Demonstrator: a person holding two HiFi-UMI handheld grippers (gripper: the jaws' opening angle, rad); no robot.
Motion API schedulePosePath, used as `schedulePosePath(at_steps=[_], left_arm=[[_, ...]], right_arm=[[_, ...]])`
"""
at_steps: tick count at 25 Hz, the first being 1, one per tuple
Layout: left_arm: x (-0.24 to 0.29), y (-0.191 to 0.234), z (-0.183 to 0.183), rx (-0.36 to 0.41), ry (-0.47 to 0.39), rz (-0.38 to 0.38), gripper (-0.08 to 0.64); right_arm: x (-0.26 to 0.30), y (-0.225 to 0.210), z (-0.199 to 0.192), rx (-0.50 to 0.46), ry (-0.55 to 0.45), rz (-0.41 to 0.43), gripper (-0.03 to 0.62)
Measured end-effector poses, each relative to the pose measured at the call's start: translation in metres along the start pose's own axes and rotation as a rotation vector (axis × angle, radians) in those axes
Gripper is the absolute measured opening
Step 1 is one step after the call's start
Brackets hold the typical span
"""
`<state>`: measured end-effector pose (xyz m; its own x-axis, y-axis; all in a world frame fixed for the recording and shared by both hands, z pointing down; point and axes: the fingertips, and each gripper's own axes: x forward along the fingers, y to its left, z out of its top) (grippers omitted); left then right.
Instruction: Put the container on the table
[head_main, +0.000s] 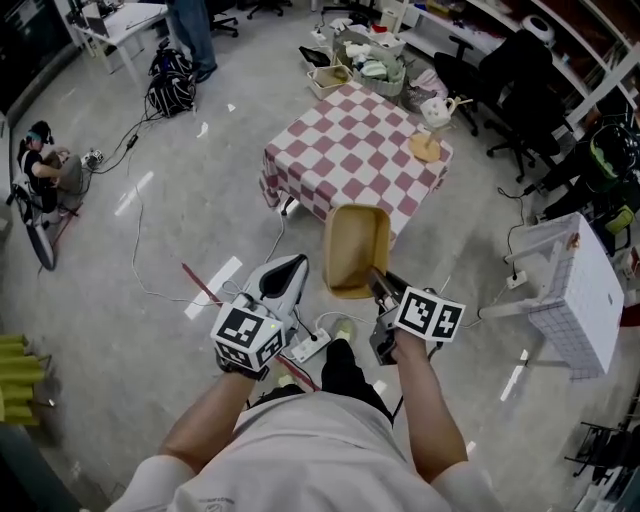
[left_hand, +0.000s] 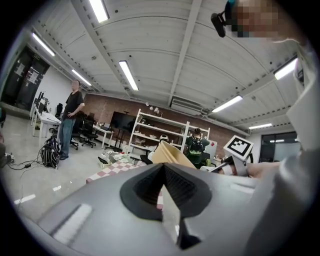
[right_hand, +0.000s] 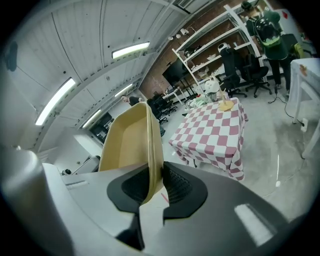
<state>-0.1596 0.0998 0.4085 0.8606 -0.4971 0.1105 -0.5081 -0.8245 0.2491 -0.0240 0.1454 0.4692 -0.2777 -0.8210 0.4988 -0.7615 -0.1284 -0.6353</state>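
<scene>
The right gripper (right_hand: 152, 182) is clamped on the container (right_hand: 127, 145). Its jaws are nearly together, with only the thin tan side wall pinched between the pads. The container rises up and away from the jaws, its open hollow lying to the left of the gripped wall in the right gripper view. From the head view the container (head_main: 355, 245) hangs in the air straight out from that gripper's tips, with its mouth turned up toward the camera. The checked table (head_main: 350, 150) lies ahead of the jaws and a little to their right, and the container is not resting on it. A white jug (head_main: 437, 110) stands at the table's far right corner, well beyond the container. The left gripper (left_hand: 164, 187) has its jaws closed against each other with nothing between them. It is held beside the right gripper, on that gripper's left, and does not touch the container. In the left gripper view the container's tan edge shows past the tips, with the right gripper's marker cube (left_hand: 238, 146) off to the right.
</scene>
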Motion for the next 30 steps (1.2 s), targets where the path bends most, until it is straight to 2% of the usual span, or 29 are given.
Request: schedulePosePath(at_steps=[6, 16, 24, 30], left_arm=[[0.059, 0.018, 0.004, -0.006, 0.010, 0.035, 0.005], [0.166, 0.006, 0.019, 0.008, 0.005, 0.103, 0.005], [0.208, 0.005, 0.017, 0.009, 0.027, 0.112, 0.005], [0.242, 0.025, 0.012, 0.006, 0.048, 0.102, 0.005]], right_arm=[[0.033, -0.031, 0.049, -0.007, 0.023, 0.021, 0.064], [0.052, -0.104, 0.139, -0.037, 0.062, 0.056, 0.064], [0.074, -0.130, 0.157, -0.003, 0.099, 0.066, 0.064], [0.103, -0.145, 0.171, 0.002, 0.118, 0.043, 0.064]])
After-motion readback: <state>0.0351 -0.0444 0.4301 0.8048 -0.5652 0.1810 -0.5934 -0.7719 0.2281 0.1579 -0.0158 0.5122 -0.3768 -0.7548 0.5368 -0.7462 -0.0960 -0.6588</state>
